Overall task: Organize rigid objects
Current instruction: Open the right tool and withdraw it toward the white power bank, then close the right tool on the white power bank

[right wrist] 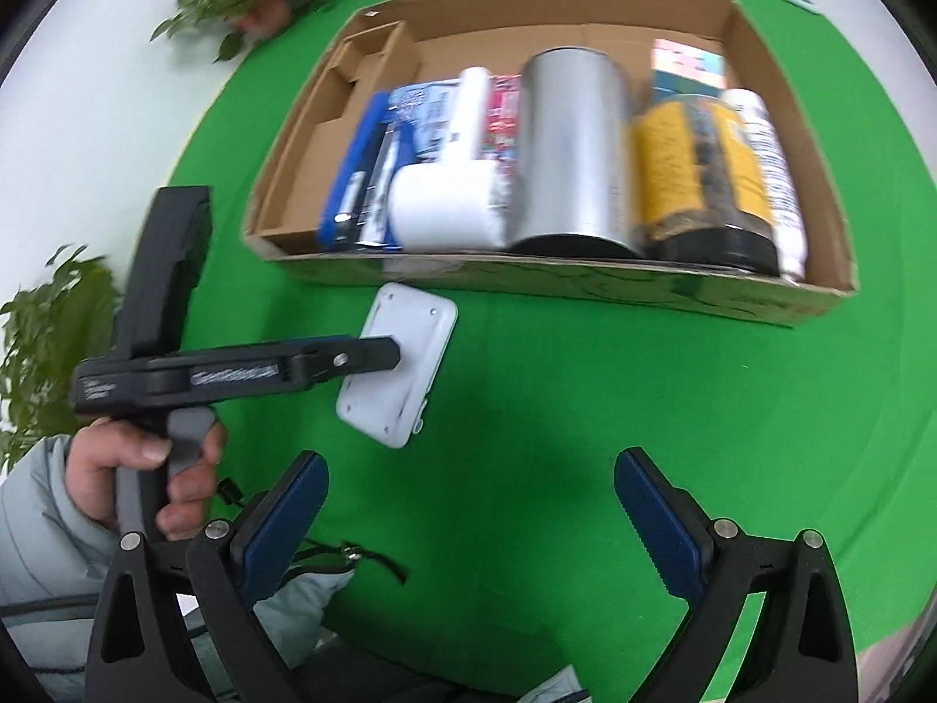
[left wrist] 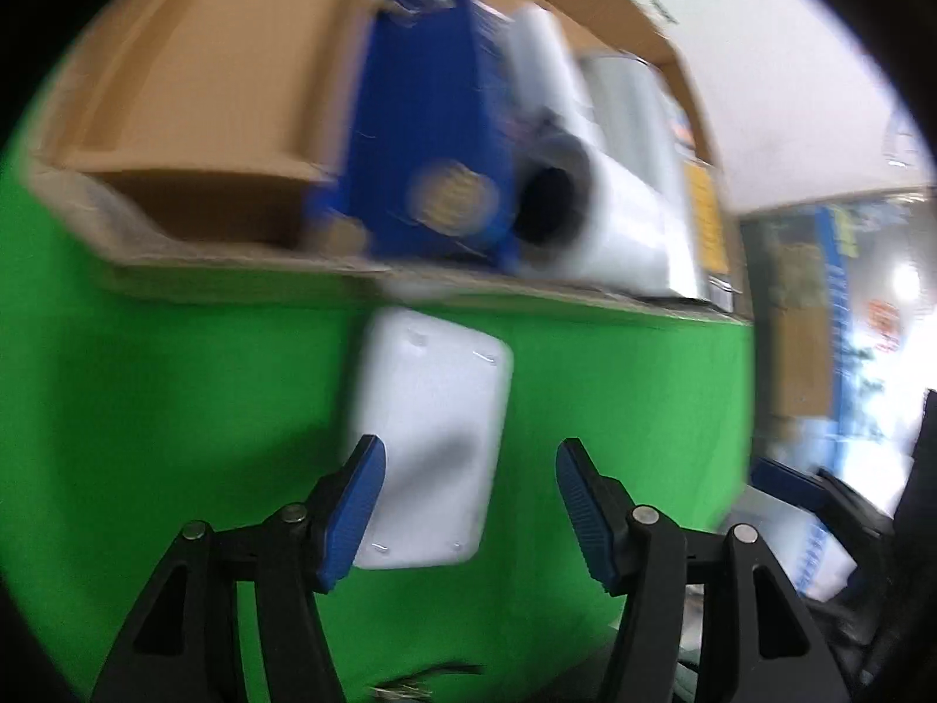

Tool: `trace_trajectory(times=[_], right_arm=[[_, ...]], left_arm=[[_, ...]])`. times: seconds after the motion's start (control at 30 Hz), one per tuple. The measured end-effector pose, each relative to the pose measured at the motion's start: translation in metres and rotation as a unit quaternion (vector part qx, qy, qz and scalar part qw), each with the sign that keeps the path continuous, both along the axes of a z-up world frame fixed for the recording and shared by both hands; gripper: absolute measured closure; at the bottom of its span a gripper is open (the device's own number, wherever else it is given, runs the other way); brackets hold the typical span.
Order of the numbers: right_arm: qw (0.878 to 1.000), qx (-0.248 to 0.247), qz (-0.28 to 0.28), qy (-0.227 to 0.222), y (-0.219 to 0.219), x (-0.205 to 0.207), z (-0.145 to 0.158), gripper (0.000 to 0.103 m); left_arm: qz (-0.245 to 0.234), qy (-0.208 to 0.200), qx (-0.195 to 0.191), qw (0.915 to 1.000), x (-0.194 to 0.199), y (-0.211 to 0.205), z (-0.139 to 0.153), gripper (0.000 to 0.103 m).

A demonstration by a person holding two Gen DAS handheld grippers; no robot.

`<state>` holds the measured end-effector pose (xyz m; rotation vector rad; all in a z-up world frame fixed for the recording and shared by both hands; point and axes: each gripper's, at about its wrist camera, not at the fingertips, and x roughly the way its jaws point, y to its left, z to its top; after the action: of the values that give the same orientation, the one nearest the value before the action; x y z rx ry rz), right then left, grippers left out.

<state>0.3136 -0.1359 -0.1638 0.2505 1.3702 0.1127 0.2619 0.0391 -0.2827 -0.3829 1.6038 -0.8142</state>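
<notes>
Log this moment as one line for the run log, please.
left gripper: open over white flat device | right gripper: open, empty | cardboard box: partly filled

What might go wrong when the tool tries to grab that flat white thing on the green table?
1. The flat white device lies flat on the green cloth, so the left tool, open around it, may slide off its thin edges.
2. It sits close to the cardboard box; a nudge could push it against the wall.
3. The box is packed: silver cylinder, white roller, yellow jar. Only the left end looks free.
</notes>
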Motion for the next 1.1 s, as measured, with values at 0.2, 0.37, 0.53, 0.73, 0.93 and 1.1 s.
trace_trajectory(times=[0.2,0.37,0.53,0.73,0.93,1.1], right_arm=[[0.998,-0.045,0.015,-0.042,0.007,-0.009,-0.003,0.002],[0.998,-0.046,0.017,-0.044,0.022,-0.003,-0.033,0.002],[0.999,-0.016,0.002,-0.049,0.04,0.006,-0.058,0.002],[0.999,-0.005,0.005,-0.05,0.05,0.003,-0.065,0.003],[0.998,-0.042,0.005,-0.052,0.027,-0.013,-0.065,0.003],[0.997,-0.051,0.017,-0.057,0.025,-0.015,-0.072,0.003]], left_arm=[[-0.027,0.008,-0.013,0.9995,-0.023,-0.013,0.01,0.044],[0.04,-0.052,0.037,0.9972,-0.012,0.02,0.027,0.041],[0.048,-0.02,0.021,0.9984,0.009,0.032,0.007,0.041],[0.021,0.017,-0.015,0.9995,0.013,0.002,-0.012,0.041],[-0.032,0.051,-0.048,0.997,-0.018,-0.024,-0.014,0.042],[0.023,0.011,-0.019,0.9995,-0.014,-0.001,-0.002,0.042]])
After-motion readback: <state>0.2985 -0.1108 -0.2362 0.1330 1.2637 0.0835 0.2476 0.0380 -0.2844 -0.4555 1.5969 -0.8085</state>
